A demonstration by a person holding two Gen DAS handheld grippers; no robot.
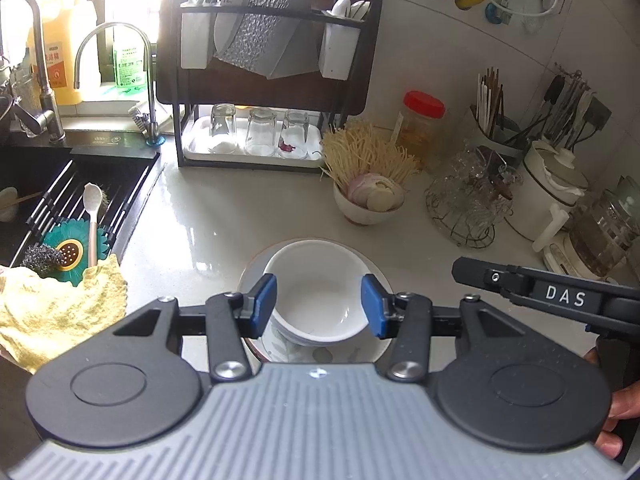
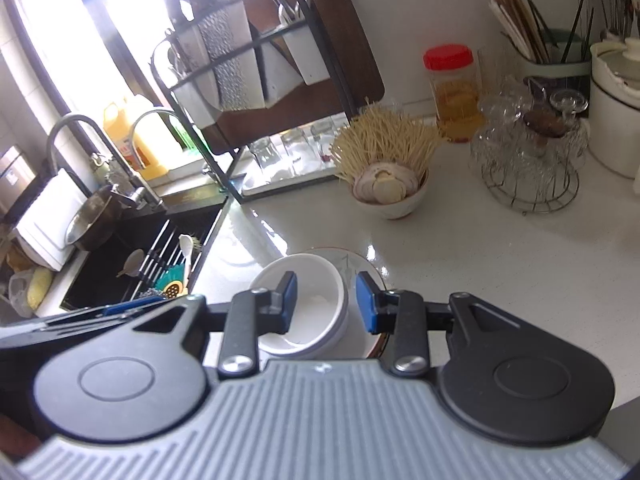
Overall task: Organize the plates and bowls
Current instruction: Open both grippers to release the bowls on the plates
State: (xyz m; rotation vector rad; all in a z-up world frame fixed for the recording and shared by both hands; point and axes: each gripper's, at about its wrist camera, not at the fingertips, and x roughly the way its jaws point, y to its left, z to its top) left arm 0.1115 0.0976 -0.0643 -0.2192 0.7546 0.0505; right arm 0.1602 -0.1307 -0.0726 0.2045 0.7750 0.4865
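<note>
A white bowl [image 1: 318, 300] sits inside a patterned plate [image 1: 280, 350] on the white countertop [image 1: 208, 216], near the front edge. The left gripper [image 1: 318, 306] is positioned over the bowl with its blue pads [image 1: 264, 304] spread apart, one at each side of the bowl's rim; contact with the rim cannot be confirmed. The right gripper [image 2: 326, 302] also stands with its fingers apart: its left pad [image 2: 289, 300] lies over the bowl's interior [image 2: 308, 308] and its right pad over the plate [image 2: 360, 264], straddling the bowl's right wall without closing on it. The right gripper's body [image 1: 560, 294] appears beside the left one, just right of the plate. Beyond the plate, a second bowl [image 1: 368, 204] holds sliced onion and enoki mushrooms. Further back stands a dish rack [image 1: 260, 80] with upturned glasses [image 1: 260, 132]. The sink [image 1: 60, 184] lies to the left, a yellow cloth [image 1: 60, 304] at its near corner.
</note>
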